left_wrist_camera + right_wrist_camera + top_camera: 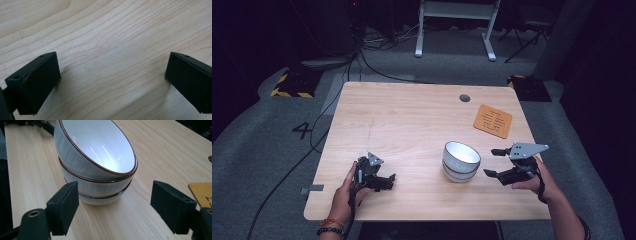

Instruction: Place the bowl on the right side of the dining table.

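A stack of white bowls with brown rims [461, 161] [100, 170] stands right of the table's middle; the top bowl sits tilted in the ones below. My right gripper [493, 162] [113, 207] is open just right of the stack, its jaws pointing at it, apart from it. Held low near the front left of the table, my left gripper [387, 181] [112, 82] is open too, jaws wide over bare wood with nothing between them.
An orange square coaster [493, 120] [201, 193] lies at the table's back right. A grey round grommet [464, 98] sits in the wooden tabletop [412, 120] near the far edge. Cables and a white desk frame [457, 25] are on the floor beyond.
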`<action>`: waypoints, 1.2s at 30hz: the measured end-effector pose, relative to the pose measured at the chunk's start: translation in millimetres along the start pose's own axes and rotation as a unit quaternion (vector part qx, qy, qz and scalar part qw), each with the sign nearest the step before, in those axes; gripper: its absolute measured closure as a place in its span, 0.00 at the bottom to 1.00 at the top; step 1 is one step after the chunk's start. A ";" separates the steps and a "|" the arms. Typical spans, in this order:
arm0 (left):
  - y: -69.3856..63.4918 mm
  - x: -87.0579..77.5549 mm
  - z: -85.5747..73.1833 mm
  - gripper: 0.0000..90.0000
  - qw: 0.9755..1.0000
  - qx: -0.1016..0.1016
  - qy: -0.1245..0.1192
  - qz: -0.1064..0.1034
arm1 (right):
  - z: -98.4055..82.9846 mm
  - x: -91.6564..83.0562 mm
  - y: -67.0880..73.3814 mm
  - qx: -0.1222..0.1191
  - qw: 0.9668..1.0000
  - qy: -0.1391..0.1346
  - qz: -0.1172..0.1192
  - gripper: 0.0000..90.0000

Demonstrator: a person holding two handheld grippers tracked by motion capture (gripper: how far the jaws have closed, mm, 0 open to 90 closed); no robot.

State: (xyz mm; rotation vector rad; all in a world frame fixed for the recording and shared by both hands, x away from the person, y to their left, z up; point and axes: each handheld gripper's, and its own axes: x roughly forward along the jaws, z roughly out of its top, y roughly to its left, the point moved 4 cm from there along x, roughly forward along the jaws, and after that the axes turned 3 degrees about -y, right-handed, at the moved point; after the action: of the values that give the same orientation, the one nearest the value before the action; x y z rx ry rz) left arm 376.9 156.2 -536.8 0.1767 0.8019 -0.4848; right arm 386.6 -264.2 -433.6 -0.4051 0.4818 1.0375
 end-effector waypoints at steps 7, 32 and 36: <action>0.0 0.0 0.0 0.00 1.000 0.000 0.000 0.000 | 8.5 3.9 5.0 -0.008 1.000 -0.005 0.012 0.25; 0.0 0.0 0.0 0.00 1.000 0.000 0.000 0.000 | 29.5 12.5 18.6 -0.021 0.999 -0.020 0.035 0.26; 0.0 0.0 0.0 0.00 1.000 0.000 0.000 0.000 | 32.9 14.0 21.2 -0.022 0.999 -0.023 0.041 0.27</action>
State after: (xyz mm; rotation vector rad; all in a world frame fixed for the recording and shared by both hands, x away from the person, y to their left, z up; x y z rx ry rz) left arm 376.9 156.2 -536.8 0.1766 0.8019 -0.4849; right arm 379.8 -227.0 -416.3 -0.4026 0.4370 1.1370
